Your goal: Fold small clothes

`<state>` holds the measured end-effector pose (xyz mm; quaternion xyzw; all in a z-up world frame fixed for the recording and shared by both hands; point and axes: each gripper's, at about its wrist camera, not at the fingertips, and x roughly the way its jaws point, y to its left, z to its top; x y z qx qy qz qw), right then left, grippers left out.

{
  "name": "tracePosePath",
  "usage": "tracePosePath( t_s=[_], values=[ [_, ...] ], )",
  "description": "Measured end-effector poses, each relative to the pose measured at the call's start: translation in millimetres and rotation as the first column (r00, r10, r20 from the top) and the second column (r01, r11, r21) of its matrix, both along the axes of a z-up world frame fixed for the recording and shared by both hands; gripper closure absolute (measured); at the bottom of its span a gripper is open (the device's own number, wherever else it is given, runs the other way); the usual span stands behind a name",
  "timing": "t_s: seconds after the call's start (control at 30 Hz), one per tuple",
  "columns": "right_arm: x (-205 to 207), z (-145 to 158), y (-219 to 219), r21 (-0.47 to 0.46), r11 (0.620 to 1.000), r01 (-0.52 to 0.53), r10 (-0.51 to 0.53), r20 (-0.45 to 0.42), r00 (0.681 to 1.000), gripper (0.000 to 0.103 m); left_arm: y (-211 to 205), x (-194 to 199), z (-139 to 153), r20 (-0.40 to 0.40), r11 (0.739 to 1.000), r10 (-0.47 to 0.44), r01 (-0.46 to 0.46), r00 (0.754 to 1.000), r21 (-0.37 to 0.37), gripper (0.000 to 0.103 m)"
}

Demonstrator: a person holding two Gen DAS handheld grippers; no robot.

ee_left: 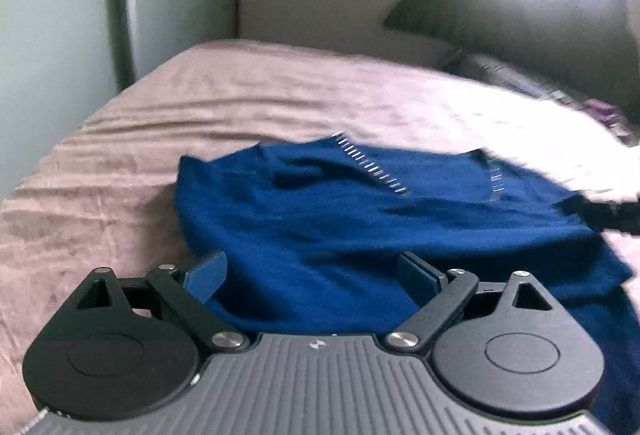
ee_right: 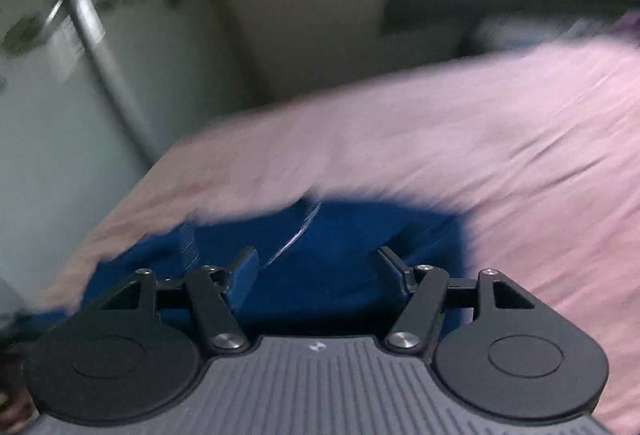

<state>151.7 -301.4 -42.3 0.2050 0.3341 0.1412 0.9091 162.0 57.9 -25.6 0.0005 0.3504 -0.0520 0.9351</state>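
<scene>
A small dark blue garment [ee_left: 360, 219] with short white stitch marks lies spread on the pink bedsheet [ee_left: 200, 107]. My left gripper [ee_left: 312, 267] is open and empty, just above the garment's near edge. In the right wrist view the same blue garment [ee_right: 340, 259] lies under my right gripper [ee_right: 318, 265], which is open and empty. That view is blurred by motion. A dark part of the right gripper [ee_left: 616, 211] shows at the right edge of the left wrist view, over the garment's right side.
The bed [ee_right: 480, 139] runs back to a pale wall and a wardrobe door [ee_left: 52, 35] on the left. A dark pillow [ee_left: 520, 15] and some bedding lie at the bed's far right, under a bright window.
</scene>
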Motion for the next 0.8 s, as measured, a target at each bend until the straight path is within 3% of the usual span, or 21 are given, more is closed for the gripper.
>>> tracePosePath(
  t_s=[0.03,0.1,0.17,0.23,0.27,0.3,0.37,0.5,0.53,0.57,0.6,0.7,0.8],
  values=[
    [11,-8,3,-0.025,1.0,-0.017,0.017,-0.034,0.999,0.039,2,7,-6,-0.017,1.0,0.021,-0.02,1.0,0.024,0.01],
    [25,-16,-2,-0.138,0.987,0.082,-0.088,-0.038,0.995,0.039,7,15,-18,-0.048,0.993,0.076,-0.071,0.996,0.095,0.009],
    [18,-2,-14,-0.234,0.931,0.28,-0.272,0.067,0.96,0.039,19,12,-20,-0.037,0.993,0.087,-0.084,0.996,0.085,0.007],
    [3,12,-26,-0.239,0.889,0.391,-0.352,0.19,0.916,0.033,28,9,-19,-0.033,0.993,0.096,-0.094,0.995,0.078,0.003],
    [-1,16,-34,-0.223,0.888,0.402,-0.357,0.216,0.909,0.027,31,9,-19,-0.028,0.992,0.103,-0.1,0.994,0.082,0.003],
    [-3,14,-40,-0.212,0.904,0.372,-0.332,0.202,0.921,0.026,32,9,-18,-0.024,0.991,0.109,-0.107,0.994,0.084,0.003],
    [4,8,-48,-0.189,0.936,0.297,-0.278,0.124,0.953,0.027,34,9,-18,-0.022,0.99,0.119,-0.117,0.993,0.076,0.004],
    [10,-15,-54,-0.174,0.957,0.234,-0.235,0.012,0.972,0.029,31,8,-21,-0.001,0.986,0.138,-0.138,0.99,0.094,0.003],
    [8,-20,-56,-0.179,0.956,0.234,-0.238,-0.001,0.971,0.053,30,6,-22,0.012,0.984,0.14,-0.141,0.99,0.108,0.003],
    [10,-24,-54,-0.178,0.956,0.233,-0.24,-0.015,0.971,0.091,29,5,-22,0.022,0.983,0.139,-0.141,0.99,0.119,0.003],
    [9,-23,-55,-0.157,0.96,0.233,-0.239,-0.018,0.971,0.096,29,4,-22,0.029,0.981,0.139,-0.142,0.99,0.13,0.003],
    [-7,-12,-51,-0.123,0.965,0.232,-0.227,0.051,0.973,0.096,30,4,-21,0.043,0.977,0.149,-0.154,0.988,0.149,0.003],
    [-8,-2,-59,0.049,0.982,0.182,-0.186,0.081,0.979,0.096,31,4,-21,0.039,0.976,0.155,-0.159,0.987,0.145,0.003]
  ],
)
